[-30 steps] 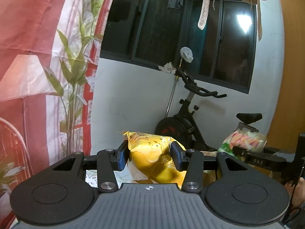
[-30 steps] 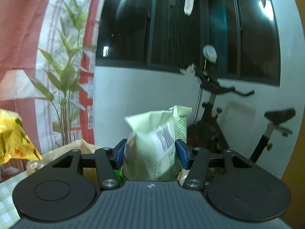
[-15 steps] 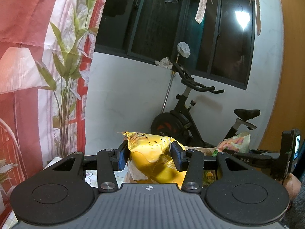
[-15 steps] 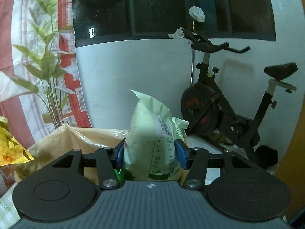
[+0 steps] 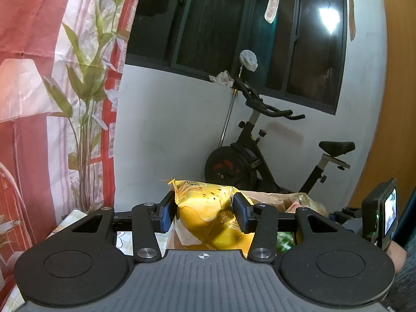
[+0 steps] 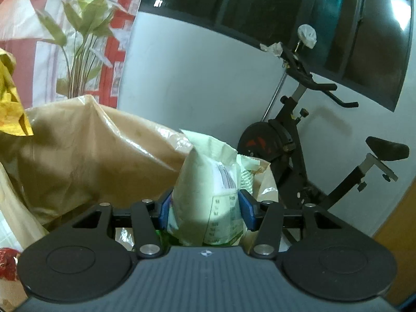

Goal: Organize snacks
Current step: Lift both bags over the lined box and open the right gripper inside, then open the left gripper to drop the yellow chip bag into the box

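My left gripper (image 5: 204,214) is shut on a yellow snack bag (image 5: 205,215), its blue pads pressing both sides of the crumpled foil. That yellow snack bag (image 6: 10,98) also shows at the left edge of the right wrist view. My right gripper (image 6: 205,212) is shut on a pale green snack bag (image 6: 208,195) with a barcode label, held upright over the open mouth of a tan plastic bag (image 6: 85,150). In the left wrist view the tan plastic bag (image 5: 273,197) lies just behind the yellow one, and the right gripper's camera (image 5: 382,215) sits at the right edge.
An exercise bike (image 5: 260,156) stands against the white wall under a dark window. A red curtain with printed leaves (image 5: 52,91) hangs at the left. A patterned tabletop (image 5: 122,239) shows under the left gripper. A red packet (image 6: 7,262) lies at lower left of the right wrist view.
The right gripper sank and tipped downward with the pale green bag, so the tan bag's open mouth now fills the view's left. The left gripper kept the yellow bag nearly still.
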Tool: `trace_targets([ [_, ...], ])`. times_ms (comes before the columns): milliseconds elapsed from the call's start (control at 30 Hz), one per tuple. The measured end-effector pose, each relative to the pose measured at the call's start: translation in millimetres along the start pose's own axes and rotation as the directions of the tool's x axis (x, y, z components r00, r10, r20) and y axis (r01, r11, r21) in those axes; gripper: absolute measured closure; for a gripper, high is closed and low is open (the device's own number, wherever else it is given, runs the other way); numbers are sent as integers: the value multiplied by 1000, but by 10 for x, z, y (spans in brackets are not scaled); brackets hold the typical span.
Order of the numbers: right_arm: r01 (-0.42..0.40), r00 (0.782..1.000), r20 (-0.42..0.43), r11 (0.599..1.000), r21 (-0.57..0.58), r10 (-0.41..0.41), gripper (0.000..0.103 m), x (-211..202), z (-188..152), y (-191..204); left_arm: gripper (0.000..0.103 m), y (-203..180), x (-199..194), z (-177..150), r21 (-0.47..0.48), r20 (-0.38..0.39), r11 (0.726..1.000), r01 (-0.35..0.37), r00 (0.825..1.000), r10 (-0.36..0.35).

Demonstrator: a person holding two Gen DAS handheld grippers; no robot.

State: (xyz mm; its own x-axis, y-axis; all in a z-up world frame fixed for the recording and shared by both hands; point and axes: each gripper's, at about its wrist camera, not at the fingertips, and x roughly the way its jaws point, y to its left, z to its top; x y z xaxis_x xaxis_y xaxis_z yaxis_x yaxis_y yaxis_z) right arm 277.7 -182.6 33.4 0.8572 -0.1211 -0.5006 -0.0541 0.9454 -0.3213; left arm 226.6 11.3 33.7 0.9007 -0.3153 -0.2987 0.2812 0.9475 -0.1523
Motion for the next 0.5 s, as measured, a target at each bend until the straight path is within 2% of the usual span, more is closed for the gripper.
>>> trace_targets([
  [133,-45,992,-113,998,39,49,39,57,61,-58,54,-41,42,-8,10,-4,1000,7,1000,-7],
  [167,-46,992,-115,998,39,50,33,38,57,-65,54,-46,55,-6,12,-5,1000,7,1000,-7],
  [233,-41,993,-104,998,49,46,31,-22,55,-89,53,-56,83,-10,16,-10,1000,6,1000,-6],
  [367,-82,993,-76,988,128,93,35,-125,72,-202,53,-61,153,1,20,-18,1000,7,1000,-7],
  [500,-78,994,-59,981,178,90,36,-196,101,-272,53,-106,292,56,48,-19,999,-2,1000,3],
])
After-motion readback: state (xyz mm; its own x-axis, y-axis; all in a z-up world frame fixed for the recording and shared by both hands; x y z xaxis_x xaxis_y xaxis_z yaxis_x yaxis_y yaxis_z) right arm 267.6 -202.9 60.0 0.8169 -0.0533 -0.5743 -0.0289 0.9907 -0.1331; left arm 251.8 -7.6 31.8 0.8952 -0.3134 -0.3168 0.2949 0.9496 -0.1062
